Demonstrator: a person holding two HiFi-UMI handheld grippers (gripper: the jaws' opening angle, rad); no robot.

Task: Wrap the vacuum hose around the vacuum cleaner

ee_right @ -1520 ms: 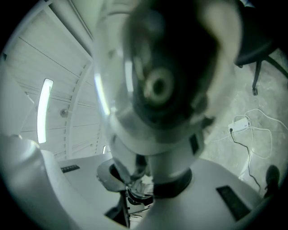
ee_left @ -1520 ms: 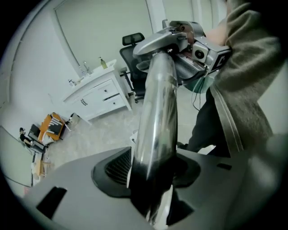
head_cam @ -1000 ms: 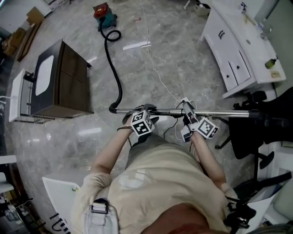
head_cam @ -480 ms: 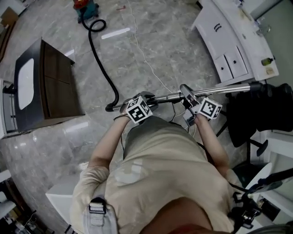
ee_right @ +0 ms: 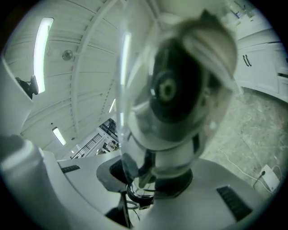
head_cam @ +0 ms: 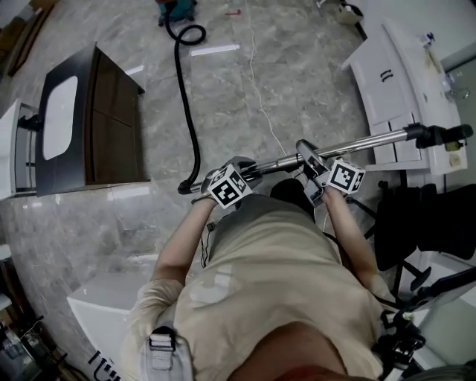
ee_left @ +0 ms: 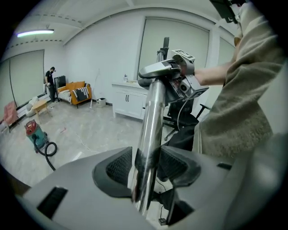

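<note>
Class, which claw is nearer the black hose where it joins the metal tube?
Left. The left claw grips the metal tube right beside the black hose; the right claw grips the tube farther along, away from the hose.

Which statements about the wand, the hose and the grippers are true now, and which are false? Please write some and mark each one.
1. The left gripper and the right gripper both grip the wand. True.
2. The hose is wound around the vacuum. False: it lies stretched along the floor.
3. The vacuum stands well apart from the person. True.
4. The dark cabinet is on the person's right. False: on the left.
</note>
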